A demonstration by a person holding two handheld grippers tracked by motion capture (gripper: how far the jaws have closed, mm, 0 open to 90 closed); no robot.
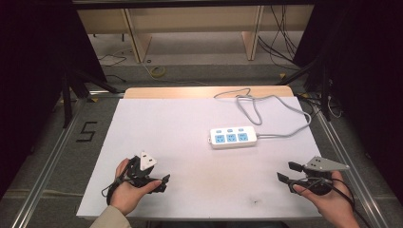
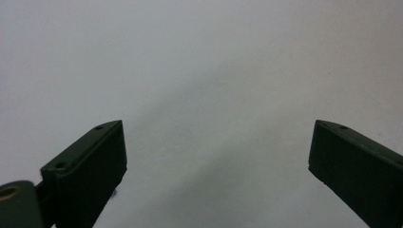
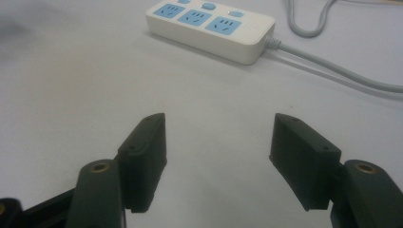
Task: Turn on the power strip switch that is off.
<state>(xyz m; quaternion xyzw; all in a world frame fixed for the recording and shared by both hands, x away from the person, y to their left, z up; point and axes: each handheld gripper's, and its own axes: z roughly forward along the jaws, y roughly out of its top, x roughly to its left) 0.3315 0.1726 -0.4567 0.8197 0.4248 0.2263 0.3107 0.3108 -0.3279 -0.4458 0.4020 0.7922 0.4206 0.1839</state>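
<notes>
One power strip [image 1: 233,137] is lying flat on the white table cover [image 1: 190,190], a little right of the middle and toward the far half of the table. Its long axis is running left to right across the high view, with a slight tilt, and its socket face is pointing straight up. The body is a smooth white plastic block with rounded corners; three blue socket panels are sitting in a row along the top, and three small blue buttons are lining the far edge. A grey round cable [image 1: 266,111] is leaving its right end, curving along the table's right side and looping loosely toward the far edge. In the right gripper view the power strip [image 3: 211,26] is showing ahead and slightly to the left, its cable [image 3: 332,71] trailing off to the right.

The right gripper [image 1: 287,172] is hovering near the front right corner, well apart from the strip, its black blocky jaws standing wide with nothing between them. The left gripper [image 1: 161,183] is resting near the front left, also well apart from the strip; in the left gripper view its matte dark jaws are spread wide over bare cover, grasping nothing. The cover itself is looking plain, matte and smooth.
</notes>
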